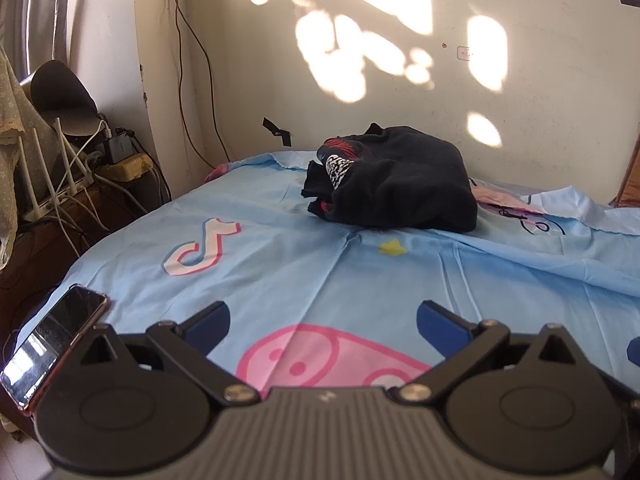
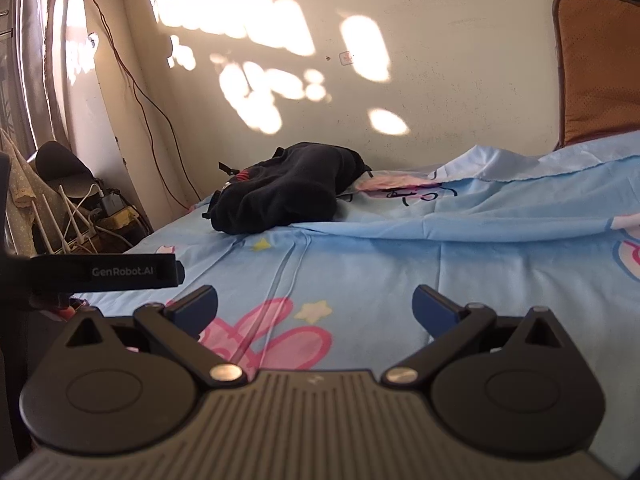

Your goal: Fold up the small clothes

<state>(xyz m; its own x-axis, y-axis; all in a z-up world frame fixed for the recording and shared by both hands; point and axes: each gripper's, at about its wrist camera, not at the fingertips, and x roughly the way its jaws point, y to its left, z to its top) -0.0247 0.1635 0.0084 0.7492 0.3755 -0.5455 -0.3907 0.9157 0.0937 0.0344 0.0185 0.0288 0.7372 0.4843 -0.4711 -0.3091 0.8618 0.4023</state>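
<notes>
A pile of black clothes with a red and white print lies at the far side of the bed, against the wall; in the right wrist view the same pile sits left of middle. My left gripper stands open over the light blue cartoon sheet, nothing between its blue pads, well short of the pile. My right gripper is open too, wide, over the sheet with nothing in it. The left gripper's black body shows at the left of the right wrist view.
A phone lies on the bed's left edge. Beyond that edge stand a router with white antennas, cables and a power strip. A brown cushion leans on the wall at the right. A fold of the sheet is ridged up behind.
</notes>
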